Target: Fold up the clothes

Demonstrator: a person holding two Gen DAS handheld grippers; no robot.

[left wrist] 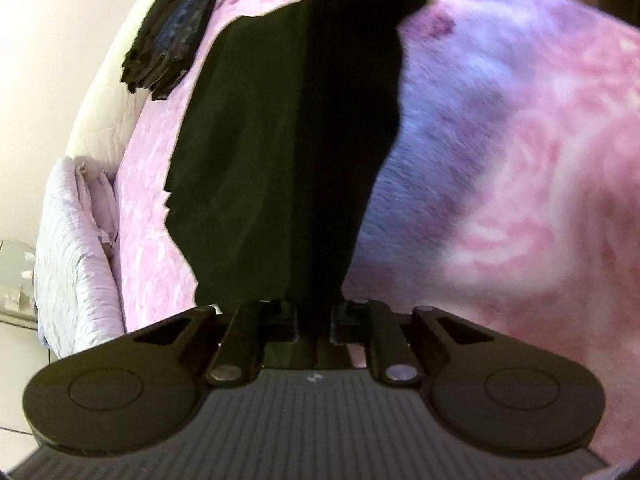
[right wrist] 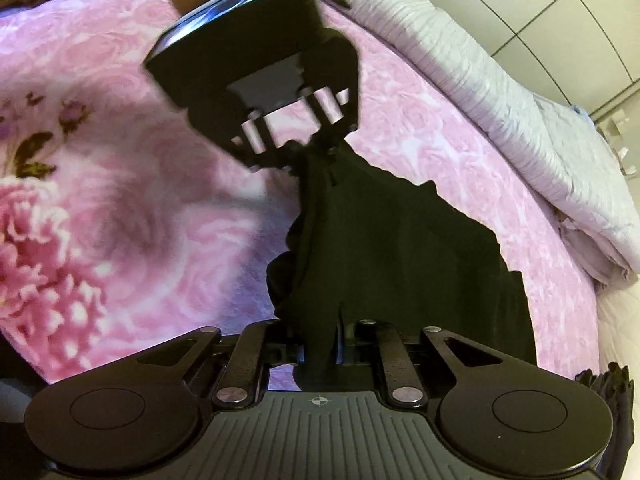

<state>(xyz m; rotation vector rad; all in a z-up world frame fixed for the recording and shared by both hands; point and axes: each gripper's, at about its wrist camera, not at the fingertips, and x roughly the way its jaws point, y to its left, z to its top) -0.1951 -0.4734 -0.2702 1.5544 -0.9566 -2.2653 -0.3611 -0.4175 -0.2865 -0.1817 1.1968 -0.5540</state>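
We hold a black garment (right wrist: pixel 384 240) stretched above the bed, its lower part lying on the pink flowered blanket (right wrist: pixel 120 208). Our right claw (right wrist: pixel 320 354) is closed on one bunched edge, and our left claw (left wrist: pixel 316 320) is closed on the other edge. A stack of dark folded clothes (left wrist: pixel 168 40) lies near the bed's far side. A pale lilac quilt (right wrist: pixel 500 92) lies along the edge.
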